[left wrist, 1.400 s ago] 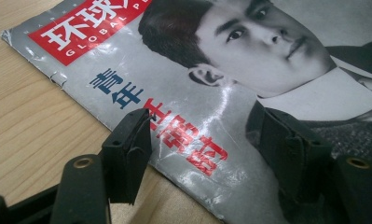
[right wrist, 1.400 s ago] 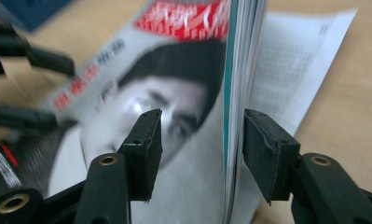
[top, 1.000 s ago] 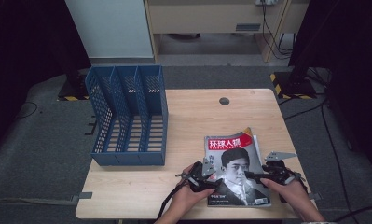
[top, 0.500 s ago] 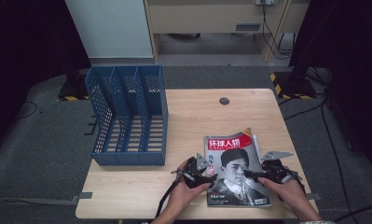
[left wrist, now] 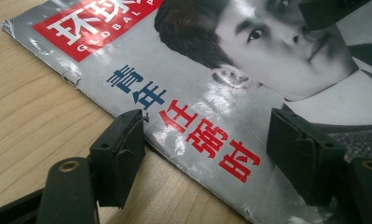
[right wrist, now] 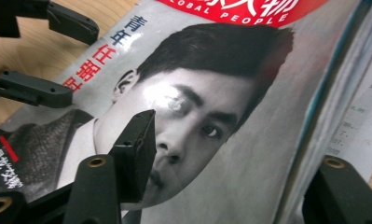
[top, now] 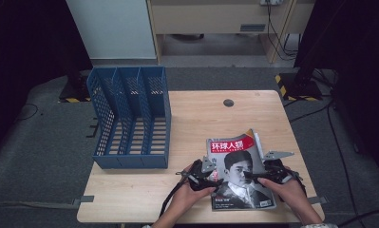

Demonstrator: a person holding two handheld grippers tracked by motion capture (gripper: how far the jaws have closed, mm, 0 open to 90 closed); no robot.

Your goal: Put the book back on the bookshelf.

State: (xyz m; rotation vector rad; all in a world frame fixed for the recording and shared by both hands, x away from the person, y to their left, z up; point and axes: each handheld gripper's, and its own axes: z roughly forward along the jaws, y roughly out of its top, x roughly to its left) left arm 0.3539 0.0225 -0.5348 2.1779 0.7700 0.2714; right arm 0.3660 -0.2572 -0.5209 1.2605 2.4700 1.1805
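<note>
Partly hidden under both hands, a glossy magazine with a red title band and a black-and-white portrait cover [top: 239,171] lay flat at the near right of the pale wooden table [top: 201,118]. Its lower corners were covered, and the pages beneath its right edge were hard to make out.

To its left, well apart, stood a blue perforated plastic file rack with three slots [top: 130,123]; a small dark round disc [top: 228,102] sat near the table's far edge. Nothing stood between the rack and the magazine.

The magazine's long axis ran from near to far, its title end pointing away from the person.

The left gripper [left wrist: 204,144] straddled the magazine's left edge, jaws apart and having just closed a little, pads not pressing. The right gripper [right wrist: 249,163] spanned the right edge, jaws apart, having just widened, gripping nothing.
</note>
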